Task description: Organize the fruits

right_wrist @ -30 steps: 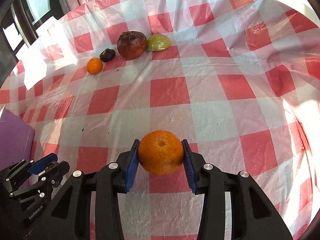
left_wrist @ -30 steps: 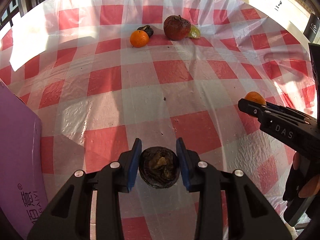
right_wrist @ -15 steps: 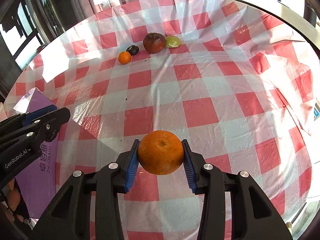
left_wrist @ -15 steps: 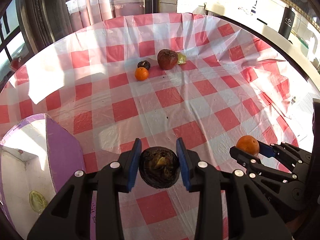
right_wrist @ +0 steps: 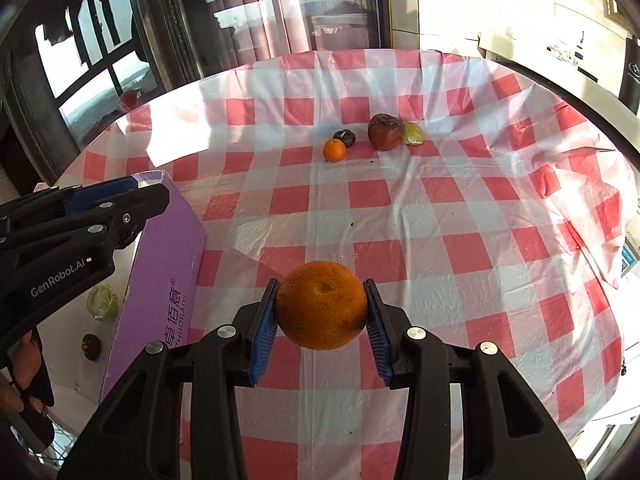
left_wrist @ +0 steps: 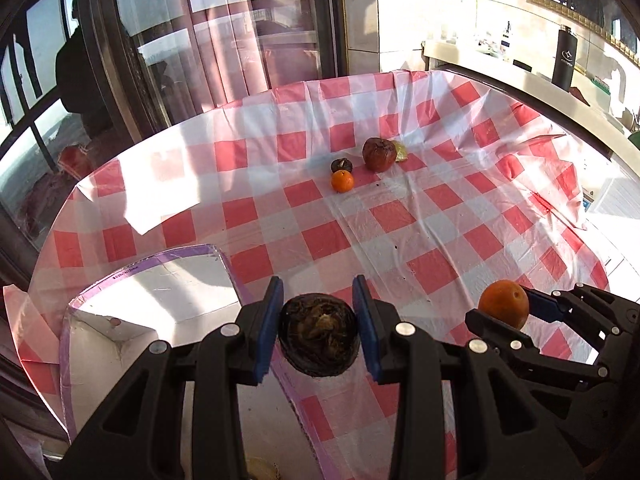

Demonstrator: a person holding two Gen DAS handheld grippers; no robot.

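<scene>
My left gripper [left_wrist: 318, 330] is shut on a dark brown round fruit [left_wrist: 318, 334], held above the right wall of a purple box [left_wrist: 160, 308]. My right gripper [right_wrist: 322, 322] is shut on a large orange [right_wrist: 322, 304], held above the checked tablecloth; the orange also shows in the left wrist view [left_wrist: 504, 308]. The box [right_wrist: 164, 280] holds a pale green fruit [right_wrist: 102, 302] and a dark fruit [right_wrist: 91, 346]. At the far side of the table lie a small orange [left_wrist: 342, 181], a small dark fruit [left_wrist: 341, 165], a wrinkled red fruit [left_wrist: 379, 154] and a yellow-green fruit [left_wrist: 400, 151].
The round table wears a red and white checked cloth [left_wrist: 400, 220] whose edges hang down. Windows and curtains [left_wrist: 224, 40] stand behind it. A counter with a black bottle [left_wrist: 564, 58] is at the far right.
Both grippers have risen and pulled back with their fruits; the far fruits look smaller. The purple box has come further into both views, with the left gripper now over its wall.
</scene>
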